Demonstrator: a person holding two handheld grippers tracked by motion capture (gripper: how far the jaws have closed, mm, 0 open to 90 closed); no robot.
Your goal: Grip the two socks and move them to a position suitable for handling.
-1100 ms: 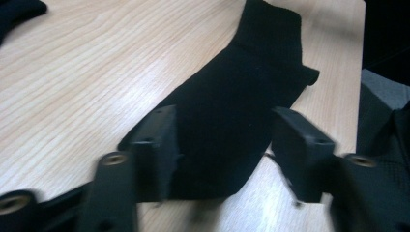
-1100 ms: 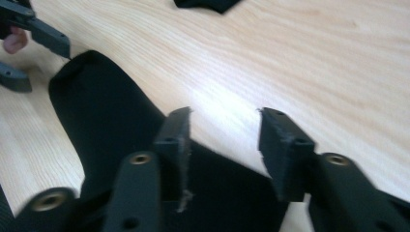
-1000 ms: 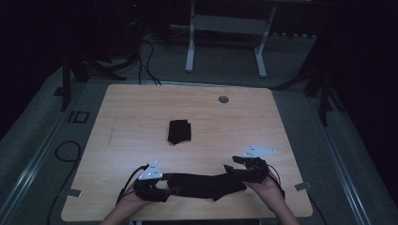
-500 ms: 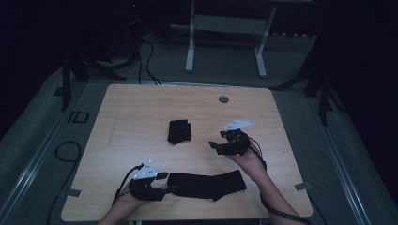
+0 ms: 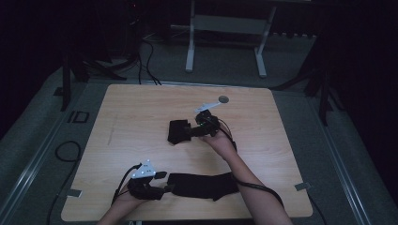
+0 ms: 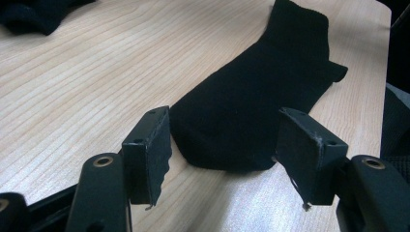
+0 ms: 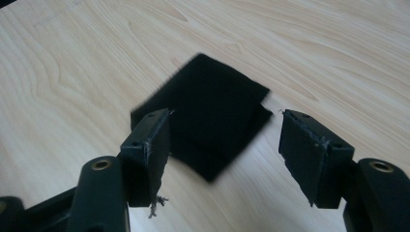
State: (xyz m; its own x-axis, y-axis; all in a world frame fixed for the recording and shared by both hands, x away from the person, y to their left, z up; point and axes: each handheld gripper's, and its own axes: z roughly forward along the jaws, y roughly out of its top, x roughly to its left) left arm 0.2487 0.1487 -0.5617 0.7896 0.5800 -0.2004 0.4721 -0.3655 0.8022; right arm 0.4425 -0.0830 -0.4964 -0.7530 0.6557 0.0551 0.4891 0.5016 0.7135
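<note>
**Two black socks on the desk, both hand-held grippers open**

We find no containers on the desk point(image 5: 141, 108); everything lies straight on the bare wood.

The flat sock point(image 5: 202, 185) lies stretched along the near edge of the desk. The left hand-held gripper point(image 5: 165, 188) sits at its left end. In the left gripper view the jaws stand apart with the rounded end of the flat sock point(image 6: 251, 111) between them; the pads do not press on it, so we count nothing as held.

The folded sock point(image 5: 177, 131) lies near the middle of the desk, well apart from the flat one. The right hand-held gripper point(image 5: 190, 131) points at it from the right. Its jaws have just been opening. In the right gripper view they stand wide with the folded sock point(image 7: 208, 116) on the wood just ahead of them, not gripped.

Hard to make out: the room around the desk is dark. A small round mark point(image 5: 224, 99) near the far edge of the desk is too small for us to tell what it is. The folded sock is blurred at its edges in the right gripper view. In the left gripper view a dark bundle point(image 6: 29, 14) is cut off at the top left corner.

Writing: a mark on the floor left of the desk point(image 5: 78, 116) looks like "ID"; we cannot read it with certainty.
</note>
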